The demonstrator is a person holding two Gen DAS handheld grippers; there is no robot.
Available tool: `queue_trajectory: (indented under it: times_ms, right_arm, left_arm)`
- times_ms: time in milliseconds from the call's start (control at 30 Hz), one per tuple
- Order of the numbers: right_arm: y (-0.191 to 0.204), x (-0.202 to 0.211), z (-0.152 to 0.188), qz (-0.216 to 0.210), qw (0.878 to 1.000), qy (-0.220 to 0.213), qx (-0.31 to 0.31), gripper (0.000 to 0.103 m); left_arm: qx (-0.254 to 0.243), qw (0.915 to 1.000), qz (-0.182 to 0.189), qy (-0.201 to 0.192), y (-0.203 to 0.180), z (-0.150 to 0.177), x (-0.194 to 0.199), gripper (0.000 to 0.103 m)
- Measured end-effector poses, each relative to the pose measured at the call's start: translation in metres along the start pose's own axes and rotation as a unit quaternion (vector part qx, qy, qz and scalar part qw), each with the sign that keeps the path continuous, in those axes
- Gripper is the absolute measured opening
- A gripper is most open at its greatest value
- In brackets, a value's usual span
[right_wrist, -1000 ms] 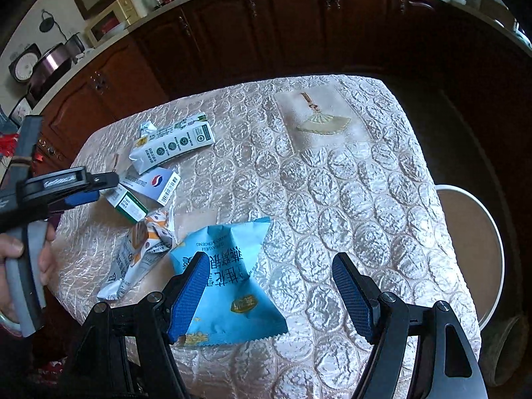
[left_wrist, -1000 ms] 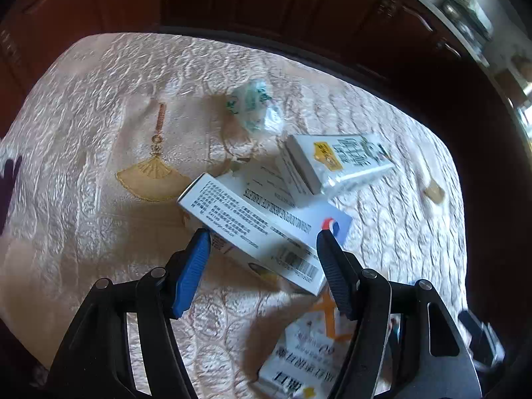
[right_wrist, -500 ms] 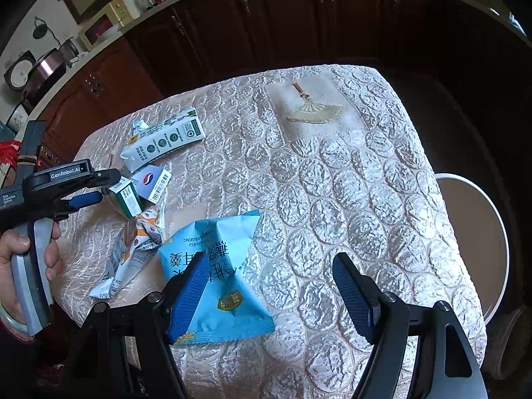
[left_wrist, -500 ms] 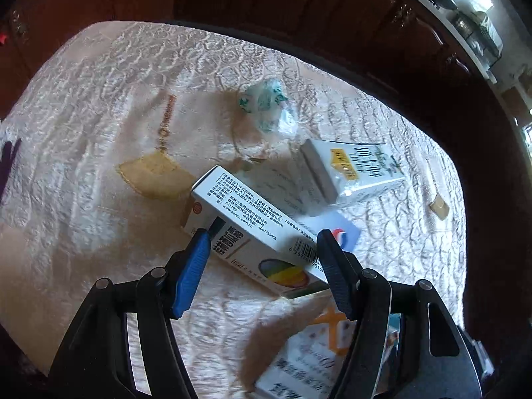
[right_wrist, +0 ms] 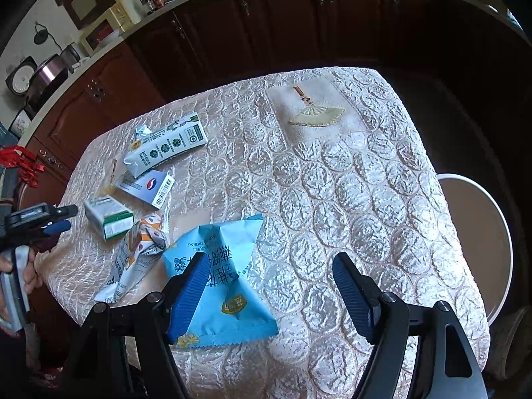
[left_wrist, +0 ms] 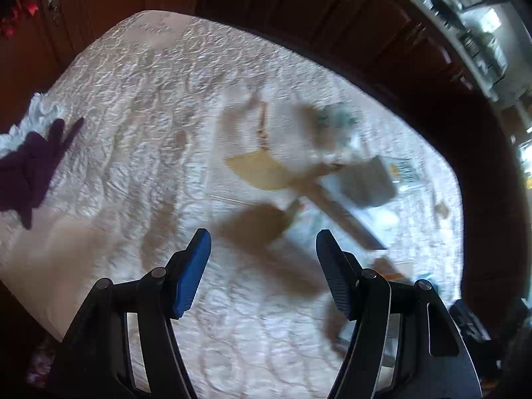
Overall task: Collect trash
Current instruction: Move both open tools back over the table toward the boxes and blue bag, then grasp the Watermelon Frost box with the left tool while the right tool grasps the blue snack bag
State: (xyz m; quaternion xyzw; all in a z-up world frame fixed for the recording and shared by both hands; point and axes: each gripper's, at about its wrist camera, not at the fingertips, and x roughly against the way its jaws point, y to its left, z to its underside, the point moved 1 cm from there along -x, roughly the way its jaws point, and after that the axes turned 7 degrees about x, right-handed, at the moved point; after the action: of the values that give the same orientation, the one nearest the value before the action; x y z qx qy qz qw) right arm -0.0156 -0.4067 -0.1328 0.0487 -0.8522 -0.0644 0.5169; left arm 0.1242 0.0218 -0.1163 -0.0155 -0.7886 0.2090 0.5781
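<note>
Trash lies on a quilted cream tablecloth [right_wrist: 332, 199]. In the right wrist view a blue snack bag [right_wrist: 226, 279] lies just ahead of my open, empty right gripper [right_wrist: 271, 271]. Left of it lie a crumpled orange-white carton [right_wrist: 136, 256], a small green-white box [right_wrist: 109, 219], a flat white box with a red-blue logo [right_wrist: 149, 184] and a white milk carton [right_wrist: 166, 144]. My left gripper [right_wrist: 60, 217] shows at the left edge, beside the green-white box. In the blurred left wrist view the left gripper [left_wrist: 262, 249] is open and empty; cartons [left_wrist: 362, 183] smear ahead right.
Dark wooden cabinets [right_wrist: 299, 16] ring the table, with a counter of bottles and appliances [right_wrist: 133, 10] behind. A round stool [right_wrist: 475, 242] stands off the table's right edge. A purple cloth [left_wrist: 30, 166] lies at the table's left edge in the left wrist view.
The left gripper has swung left and back off the green-white box; its view is now motion-blurred and nothing is between its fingers. The right gripper has barely moved.
</note>
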Motion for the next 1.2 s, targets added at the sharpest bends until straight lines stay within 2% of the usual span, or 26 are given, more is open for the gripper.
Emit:
queue_trajectory:
  times_ms: [67, 233, 300, 433, 533, 600, 700, 800, 967, 1067, 1133, 1167, 1200]
  right_arm:
    - [0.002, -0.001, -0.001, -0.002, 1.000, 0.001, 0.000, 0.074]
    - [0.007, 0.000, 0.000, -0.005, 1.000, 0.000, 0.010, 0.074]
    - [0.006, 0.001, 0.000, -0.006, 1.000, 0.001, 0.009, 0.074]
    - [0.001, -0.001, 0.002, -0.007, 1.000, 0.006, 0.006, 0.074]
    - [-0.004, -0.002, 0.003, -0.010, 1.000, 0.008, 0.003, 0.074]
    - [-0.007, -0.002, 0.004, -0.012, 1.000, 0.012, 0.001, 0.074]
    - [-0.012, -0.003, 0.003, -0.012, 1.000, 0.016, -0.001, 0.074]
    - [-0.011, -0.004, 0.002, -0.013, 1.000, 0.021, -0.001, 0.074]
    - [0.007, -0.016, 0.006, -0.027, 0.999, 0.040, 0.011, 0.082]
    - [0.023, -0.027, 0.008, -0.028, 0.998, 0.042, 0.028, 0.083]
    - [0.037, -0.040, 0.010, -0.024, 0.996, 0.063, 0.054, 0.083]
    - [0.043, -0.046, 0.010, -0.025, 0.995, 0.070, 0.069, 0.082]
    - [0.048, -0.051, 0.012, -0.024, 0.993, 0.080, 0.078, 0.076]
  left_arm:
    - [0.002, 0.9999, 0.010, 0.001, -0.006, 0.007, 0.000, 0.065]
    - [0.028, 0.9995, 0.000, 0.018, -0.022, 0.027, -0.023, 0.065]
    - [0.057, 0.9982, 0.009, 0.015, -0.025, 0.032, -0.030, 0.066]
    - [0.111, 0.9938, 0.003, 0.000, -0.037, 0.034, -0.043, 0.067]
    - [0.123, 0.9924, -0.008, -0.001, -0.048, 0.033, -0.054, 0.074]
    - [0.118, 0.9929, -0.012, 0.006, -0.052, 0.033, -0.061, 0.076]
    - [0.086, 0.9956, -0.025, 0.030, -0.057, 0.034, -0.072, 0.075]
    - [0.048, 0.9976, -0.030, 0.040, -0.056, 0.032, -0.072, 0.070]
    - [-0.006, 0.9970, -0.037, 0.068, -0.037, 0.023, -0.065, 0.067]
    - [-0.018, 0.9966, -0.042, 0.069, -0.024, 0.019, -0.057, 0.066]
    - [-0.011, 0.9967, -0.037, 0.071, -0.018, 0.022, -0.056, 0.066]
    - [-0.008, 0.9966, -0.030, 0.077, -0.015, 0.024, -0.054, 0.065]
    - [-0.006, 0.9963, -0.022, 0.083, -0.013, 0.027, -0.052, 0.065]
